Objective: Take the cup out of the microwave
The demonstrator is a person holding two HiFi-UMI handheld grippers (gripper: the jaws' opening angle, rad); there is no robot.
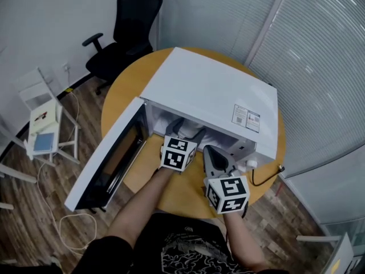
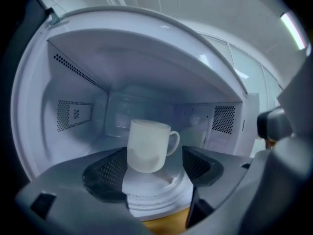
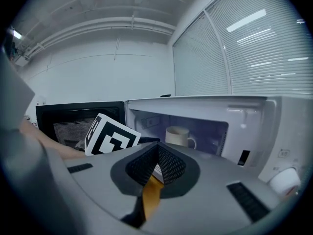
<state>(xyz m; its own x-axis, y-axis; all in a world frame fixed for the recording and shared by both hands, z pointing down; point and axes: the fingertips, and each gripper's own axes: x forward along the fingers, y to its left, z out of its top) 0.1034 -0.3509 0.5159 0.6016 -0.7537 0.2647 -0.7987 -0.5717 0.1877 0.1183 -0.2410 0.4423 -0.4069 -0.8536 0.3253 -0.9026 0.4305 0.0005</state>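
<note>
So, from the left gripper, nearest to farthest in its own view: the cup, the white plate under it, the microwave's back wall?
1. White plate: its front rim, low, just ahead.
2. Cup: on the plate, centre.
3. Back wall: behind the cup.

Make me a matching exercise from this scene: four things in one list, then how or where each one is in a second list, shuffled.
Things
1. cup
2. microwave door
3. left gripper
4. right gripper

States
A. jaws together, outside the microwave
B. swung open
C. standing inside the microwave
D. jaws apart, at the microwave's opening

Pairs: 1-C, 2-B, 3-D, 4-A
</note>
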